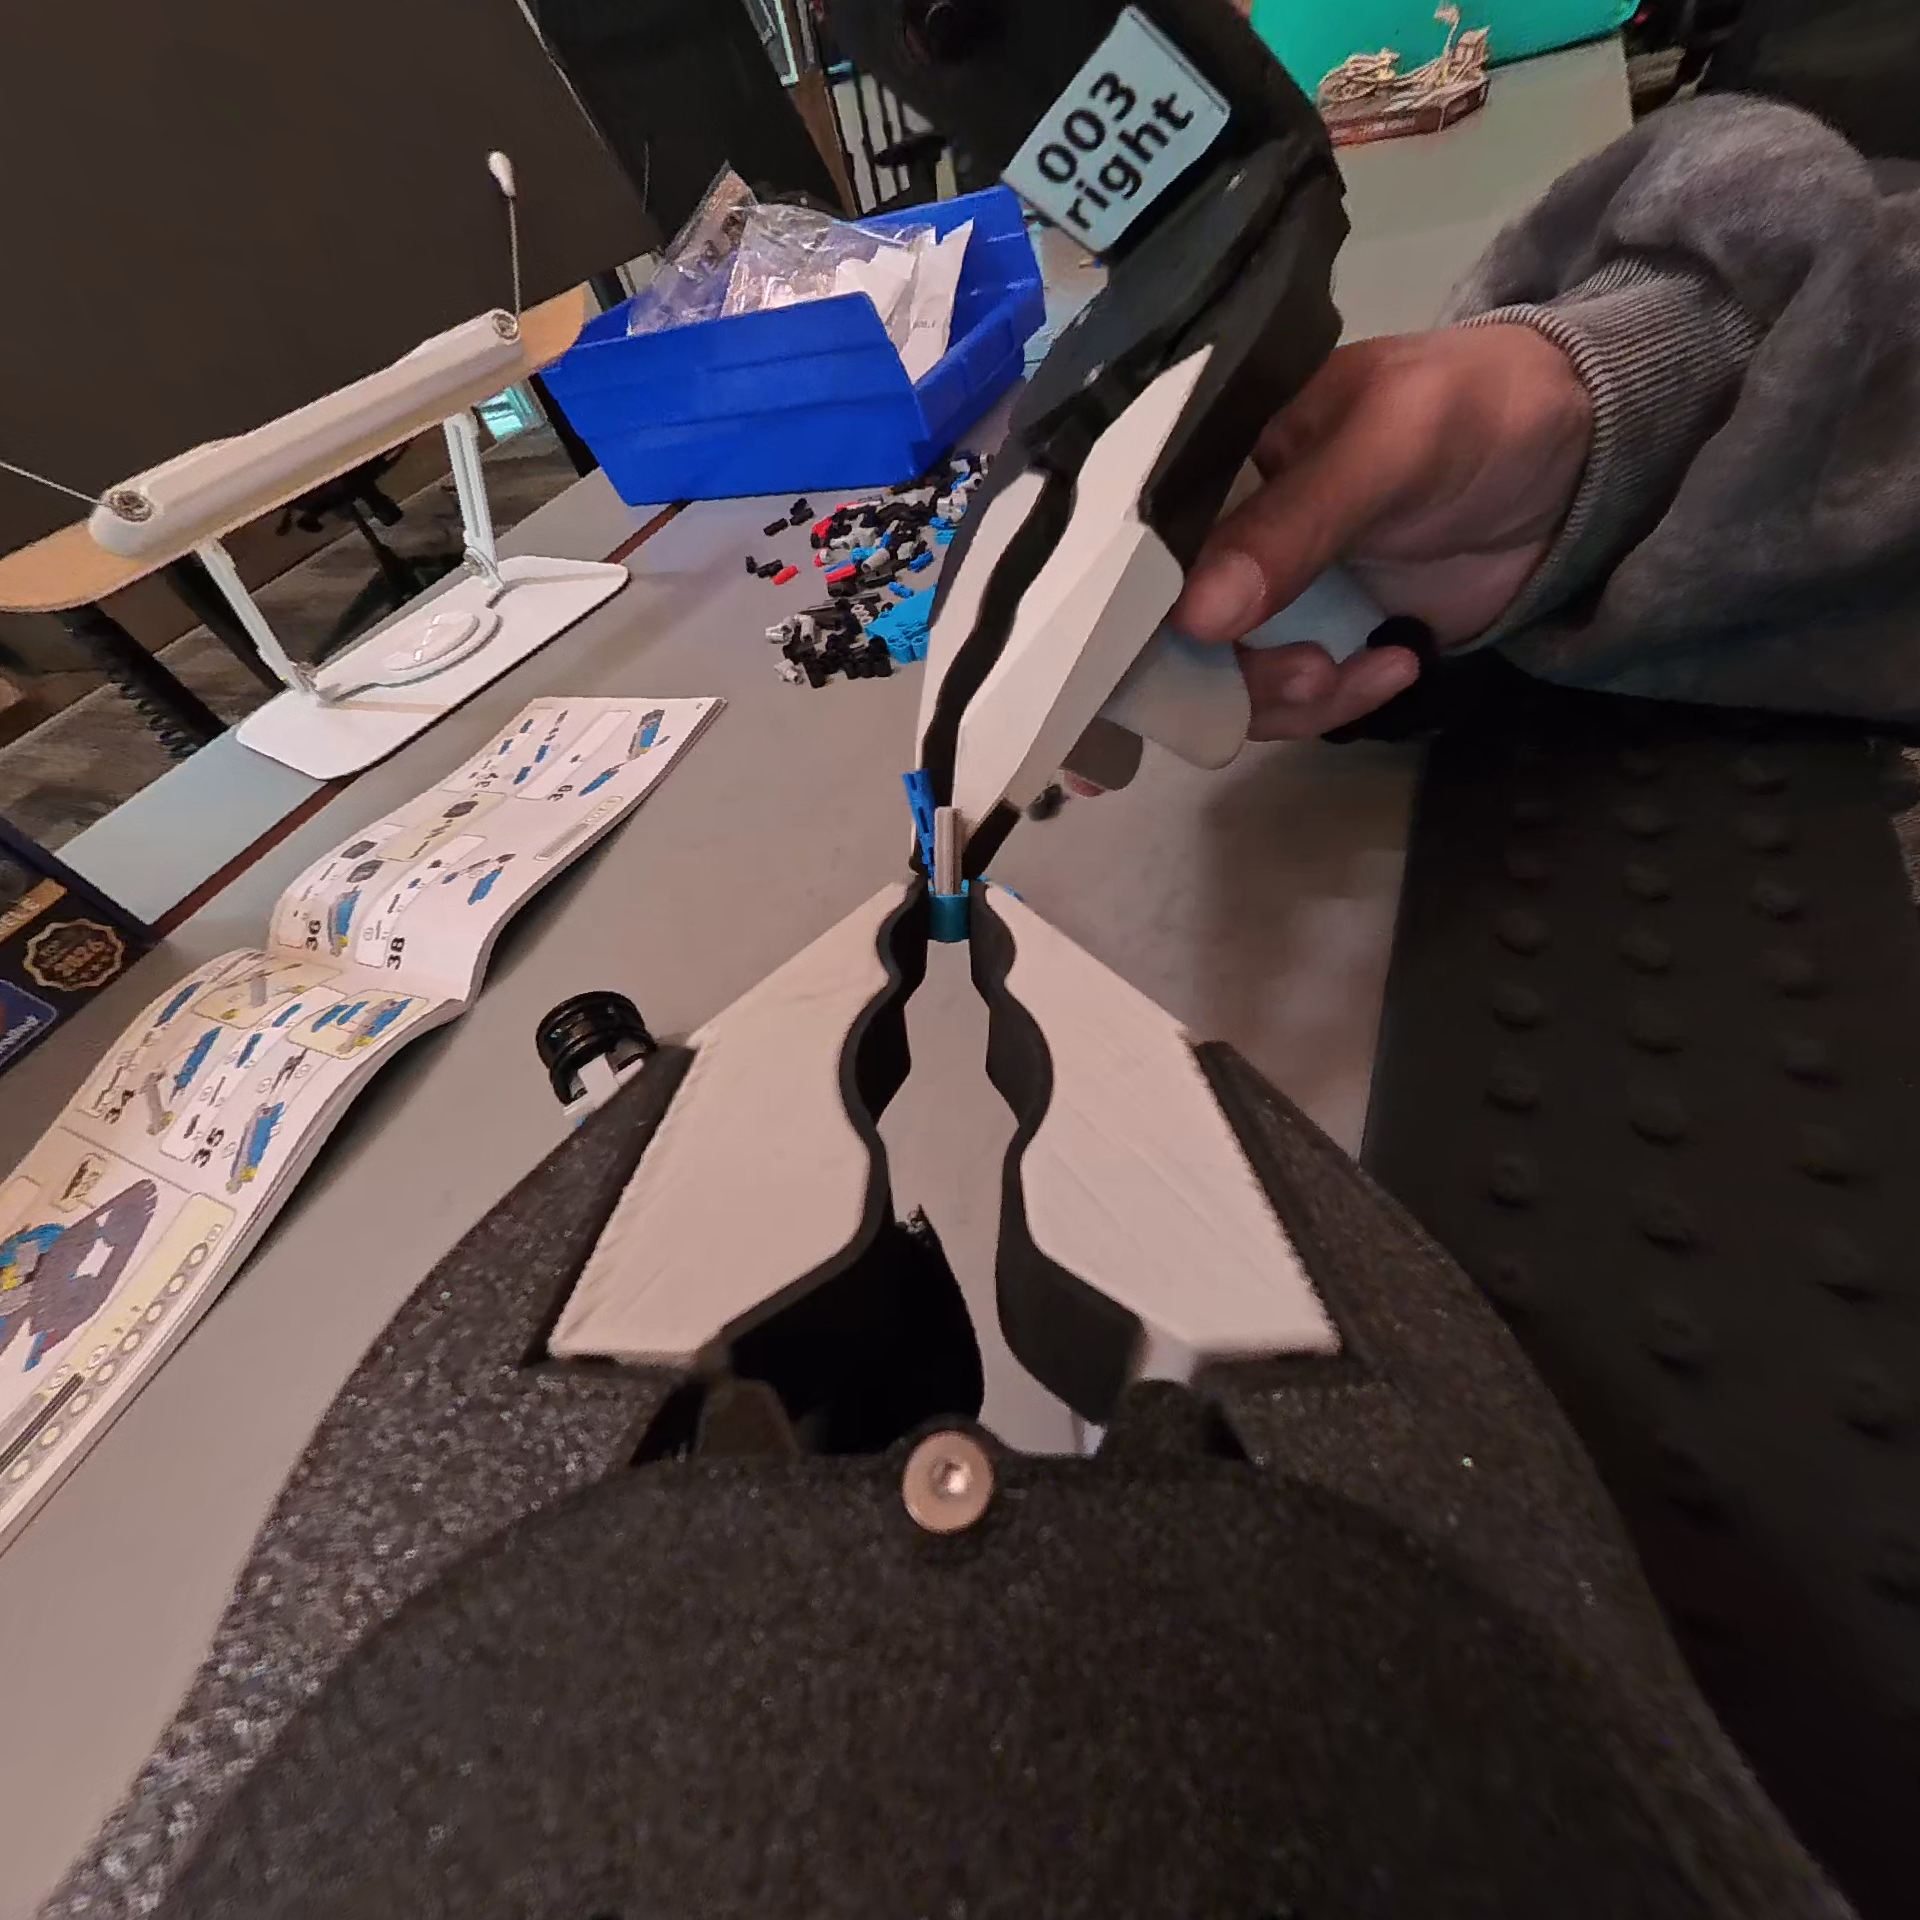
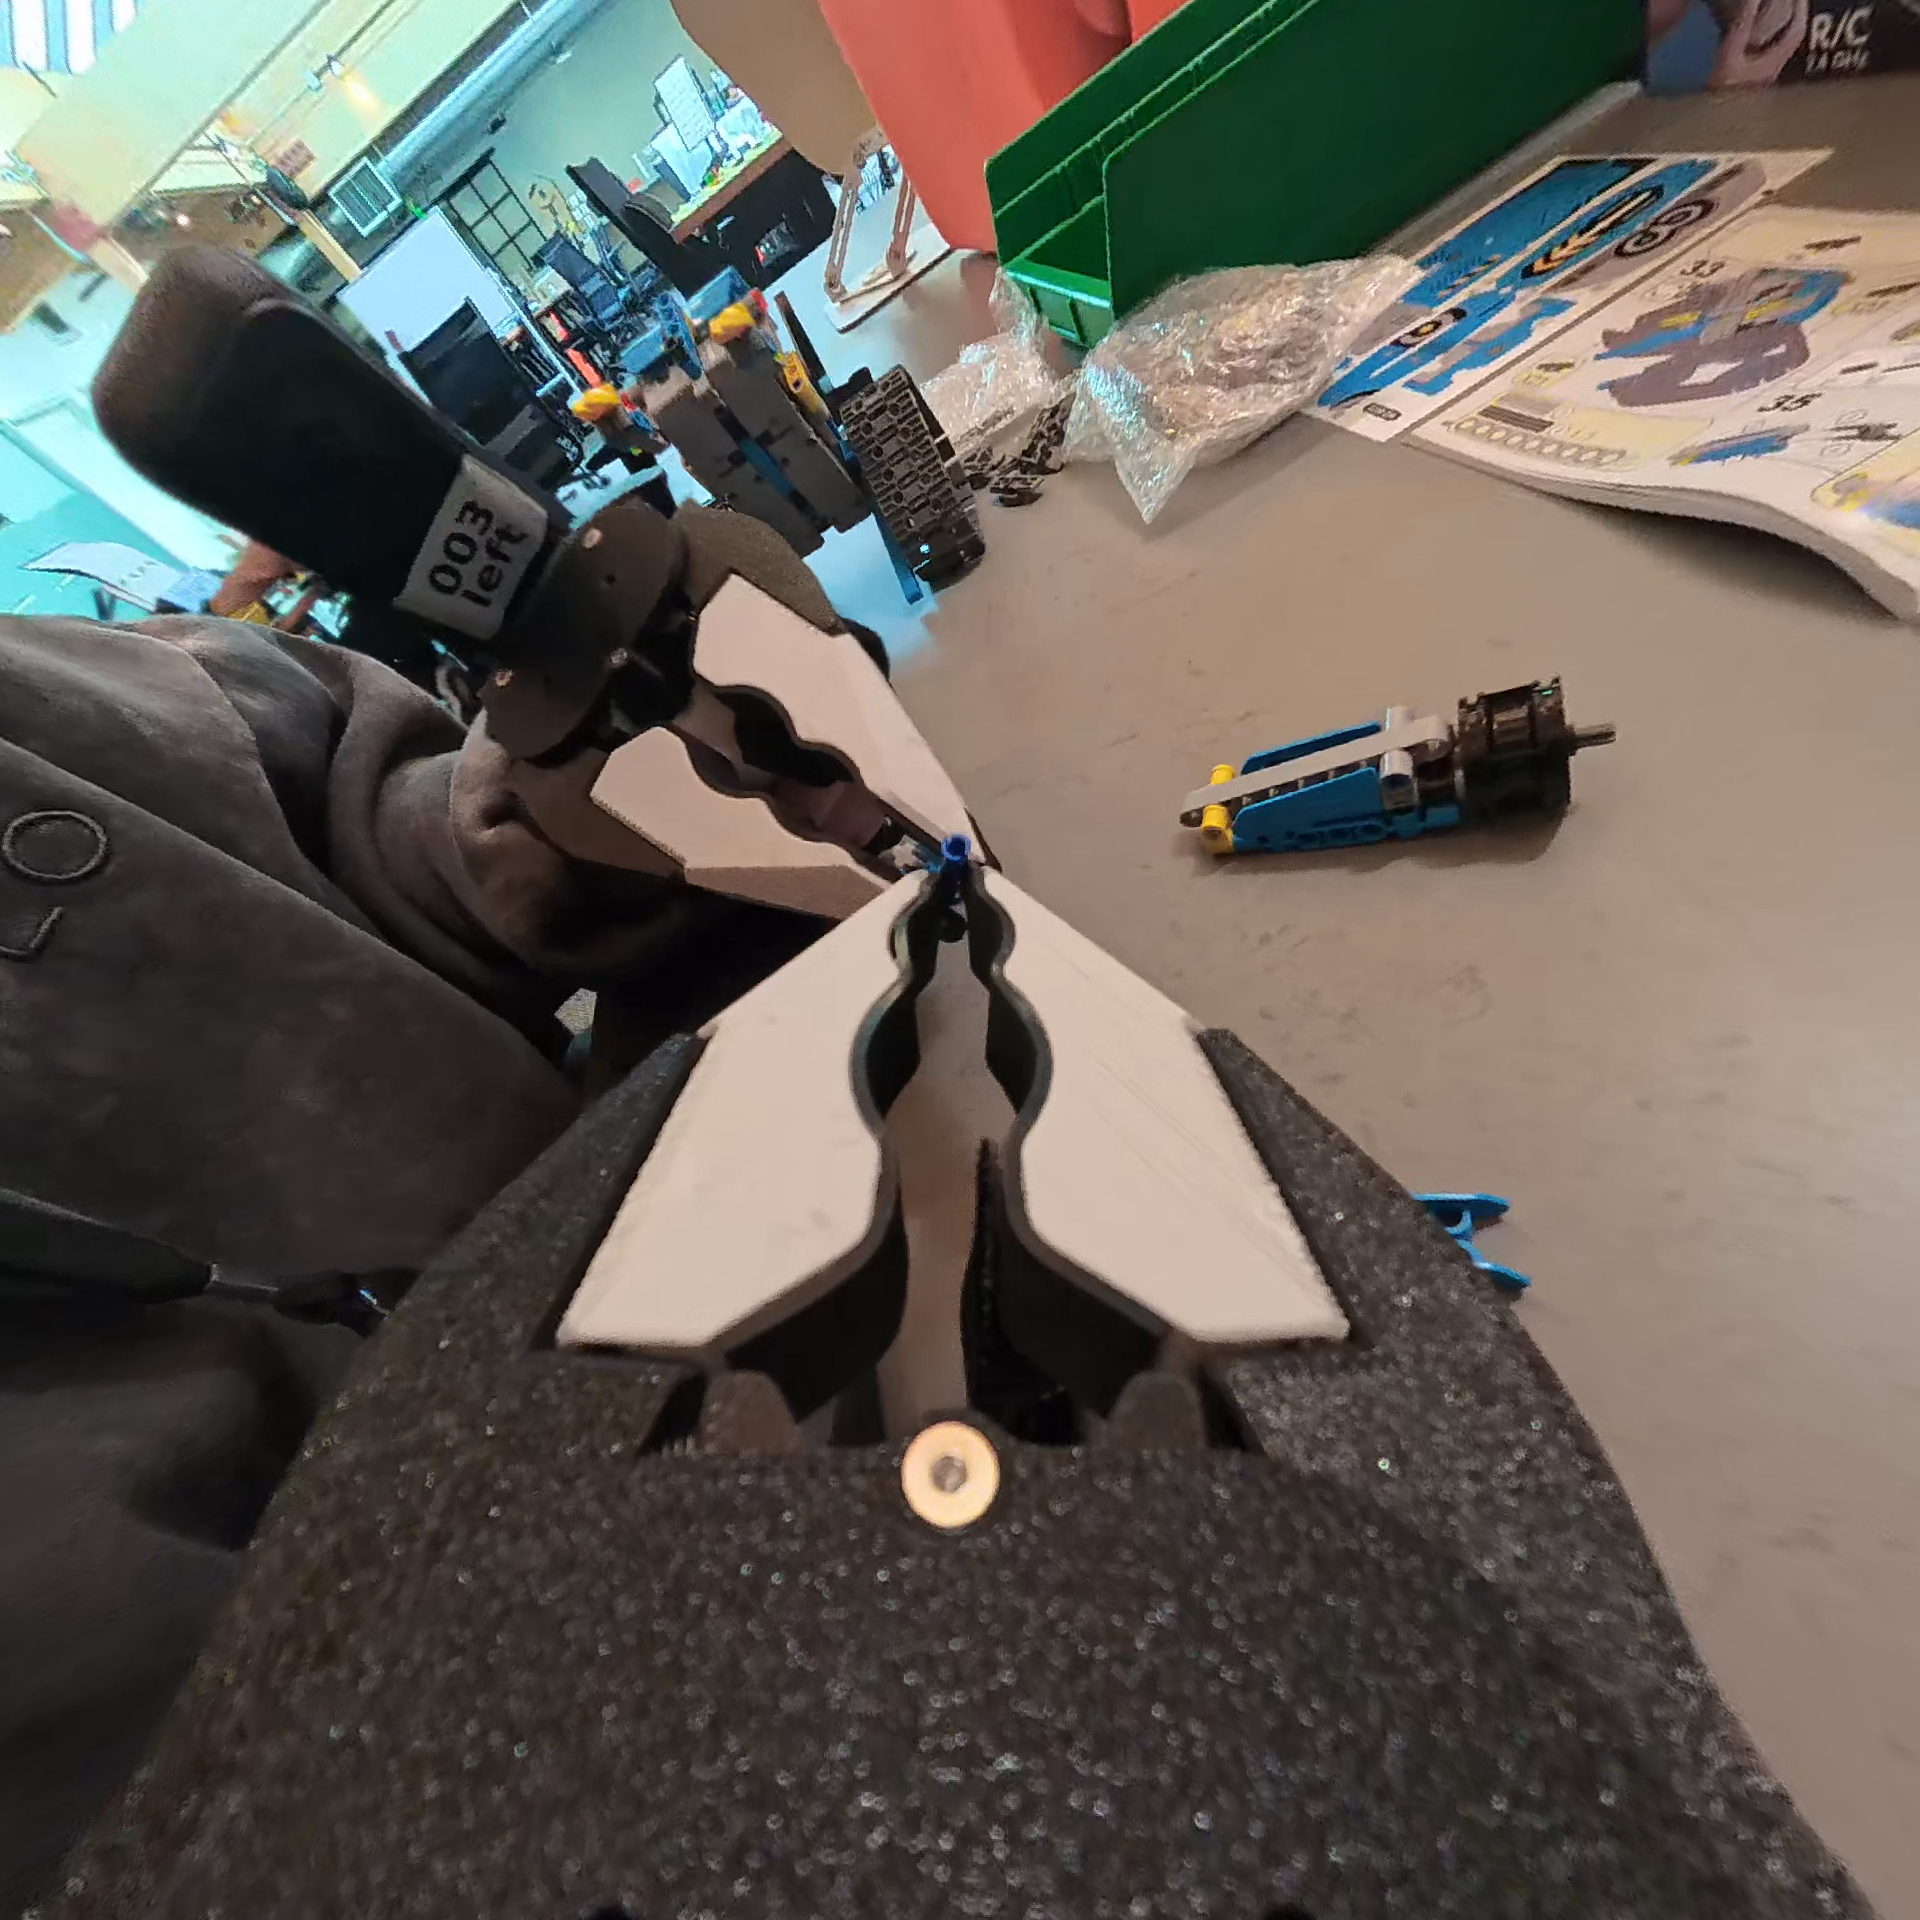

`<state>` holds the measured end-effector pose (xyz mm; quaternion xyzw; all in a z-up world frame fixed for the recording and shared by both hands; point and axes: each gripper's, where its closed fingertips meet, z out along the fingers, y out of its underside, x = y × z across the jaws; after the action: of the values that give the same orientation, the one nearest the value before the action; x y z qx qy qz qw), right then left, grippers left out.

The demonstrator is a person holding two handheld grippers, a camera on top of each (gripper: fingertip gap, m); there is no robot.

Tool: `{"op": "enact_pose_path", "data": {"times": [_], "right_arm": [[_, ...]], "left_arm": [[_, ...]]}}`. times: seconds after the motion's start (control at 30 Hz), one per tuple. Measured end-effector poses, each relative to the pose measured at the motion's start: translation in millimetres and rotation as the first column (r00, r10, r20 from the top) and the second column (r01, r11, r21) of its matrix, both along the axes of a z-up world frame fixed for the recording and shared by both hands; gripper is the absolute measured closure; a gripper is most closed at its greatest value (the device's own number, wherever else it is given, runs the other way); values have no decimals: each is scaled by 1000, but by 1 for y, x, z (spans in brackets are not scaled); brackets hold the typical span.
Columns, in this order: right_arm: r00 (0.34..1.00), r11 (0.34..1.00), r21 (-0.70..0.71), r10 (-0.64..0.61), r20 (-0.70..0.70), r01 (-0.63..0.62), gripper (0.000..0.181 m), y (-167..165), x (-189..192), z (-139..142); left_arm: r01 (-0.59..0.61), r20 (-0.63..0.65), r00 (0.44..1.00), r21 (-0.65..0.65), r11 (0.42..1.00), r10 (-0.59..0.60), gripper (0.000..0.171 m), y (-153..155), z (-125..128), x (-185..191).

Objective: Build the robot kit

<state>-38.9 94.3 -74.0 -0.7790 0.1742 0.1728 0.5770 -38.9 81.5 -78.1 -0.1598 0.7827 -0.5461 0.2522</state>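
My left gripper [image 1: 945,909] is shut on a small teal-blue connector piece [image 1: 948,916] with a grey axle [image 1: 945,840] sticking out of it. My right gripper [image 1: 951,847] comes down from above, tip to tip with the left, and is shut on a small blue pin piece [image 1: 916,798] beside the axle. In the right wrist view my right gripper [image 2: 951,883] pinches the dark blue pin [image 2: 951,860], and the left gripper [image 2: 914,847] meets it from the left. A person's hand [image 1: 1382,520] in a grey sleeve holds the right gripper.
An open instruction booklet [image 1: 312,966] lies left on the grey table [image 1: 727,831]. A pile of small bricks [image 1: 862,582], a blue bin [image 1: 800,384] and a white lamp [image 1: 343,582] stand behind. A blue-grey sub-assembly [image 2: 1382,779], plastic bags [image 2: 1205,364], a green bin [image 2: 1247,177] and a tracked model [image 2: 810,457] show to the right.
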Motion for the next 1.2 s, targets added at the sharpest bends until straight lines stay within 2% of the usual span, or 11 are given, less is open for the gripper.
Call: {"op": "enact_pose_path", "data": {"times": [0.2,0.5,0.57,0.6,0.67,0.8,0.9,1.03,1.2], "right_arm": [[998,998,48,31,-48,-28,176,-3,-2,3],[1000,999,40,16,27,-17,176,-7,3,4],[993,999,-40,-24,118,29,177,-19,15,-5],[976,988,-139,-31,215,62,177,-28,24,-19],[940,953,-296,40,340,67,176,-45,27,-41],[908,907,-420,157,389,23,176,-68,15,-61],[897,895,-443,147,417,59,176,-91,18,-65],[912,872,-485,144,385,68,176,-110,19,-78],[917,872,-484,128,378,78,176,-121,19,-82]], "left_arm": [[35,-27,999,-36,999,-35,165,-2,2,-4],[10,-62,998,-60,998,-13,165,3,1,1],[-22,-86,996,-80,997,15,165,8,1,6],[-34,-106,994,-86,996,25,165,10,-1,8],[-63,-127,991,-79,995,53,165,14,-4,13],[-63,-131,990,-34,997,58,165,13,-12,13],[-54,-115,992,-10,998,53,165,12,-14,11],[-48,-121,991,-3,999,48,165,11,-16,11],[-33,-110,993,-3,999,32,165,9,-15,9]]}}
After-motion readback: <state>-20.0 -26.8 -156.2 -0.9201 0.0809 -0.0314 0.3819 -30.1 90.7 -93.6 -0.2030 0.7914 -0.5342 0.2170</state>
